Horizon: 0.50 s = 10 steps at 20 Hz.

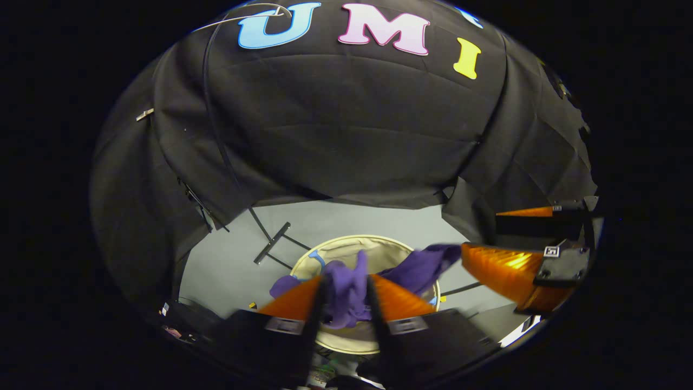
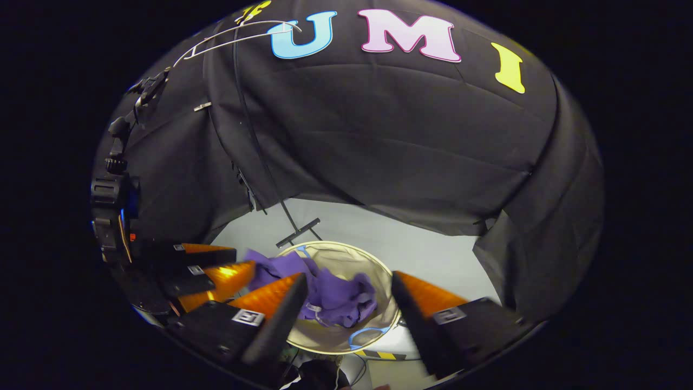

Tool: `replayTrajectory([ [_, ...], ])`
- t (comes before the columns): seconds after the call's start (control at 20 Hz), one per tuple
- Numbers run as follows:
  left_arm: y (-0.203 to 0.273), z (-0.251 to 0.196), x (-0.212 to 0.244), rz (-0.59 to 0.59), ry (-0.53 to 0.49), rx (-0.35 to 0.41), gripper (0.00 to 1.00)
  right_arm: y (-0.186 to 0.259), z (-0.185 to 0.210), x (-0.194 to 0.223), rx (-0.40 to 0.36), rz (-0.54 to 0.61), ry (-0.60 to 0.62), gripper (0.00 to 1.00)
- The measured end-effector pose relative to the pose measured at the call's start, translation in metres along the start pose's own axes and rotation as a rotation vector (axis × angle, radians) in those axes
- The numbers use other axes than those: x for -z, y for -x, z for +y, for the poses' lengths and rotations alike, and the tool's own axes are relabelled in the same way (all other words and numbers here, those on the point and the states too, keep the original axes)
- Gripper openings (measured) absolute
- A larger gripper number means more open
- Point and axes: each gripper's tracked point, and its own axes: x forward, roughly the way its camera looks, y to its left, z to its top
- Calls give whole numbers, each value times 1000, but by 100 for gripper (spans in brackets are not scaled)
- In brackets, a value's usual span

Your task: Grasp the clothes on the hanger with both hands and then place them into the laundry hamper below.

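Left gripper (image 1: 346,286) jaws pinching crumpled purple cloth garment (image 1: 346,290) above round beige fabric hamper (image 1: 346,242); right gripper (image 2: 349,290) jaws spread.

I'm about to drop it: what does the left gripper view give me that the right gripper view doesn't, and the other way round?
Left gripper view: the left claw shut on the purple garment, seen up close. Right gripper view: the right claw open wide above the laundry hamper, gripping nothing. Both: the garment hanging over the hamper's mouth, the bare white hanger up top, and the grey floor.
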Motion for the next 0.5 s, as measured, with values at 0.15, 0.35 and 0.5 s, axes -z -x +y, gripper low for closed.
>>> replayTrajectory([
  [0.15, 7, -2, -3, -30, 11, 14, 96, 7, -2, 4, 19, -2, 3, 98],
  [0.35, 20, 4, -5, -34, 31, 16, 96, 18, -6, 2, 59, -18, 3, 99],
  [0.5, 46, 5, -4, -47, 54, 9, 96, 40, -6, -13, 94, -66, -23, 99],
])
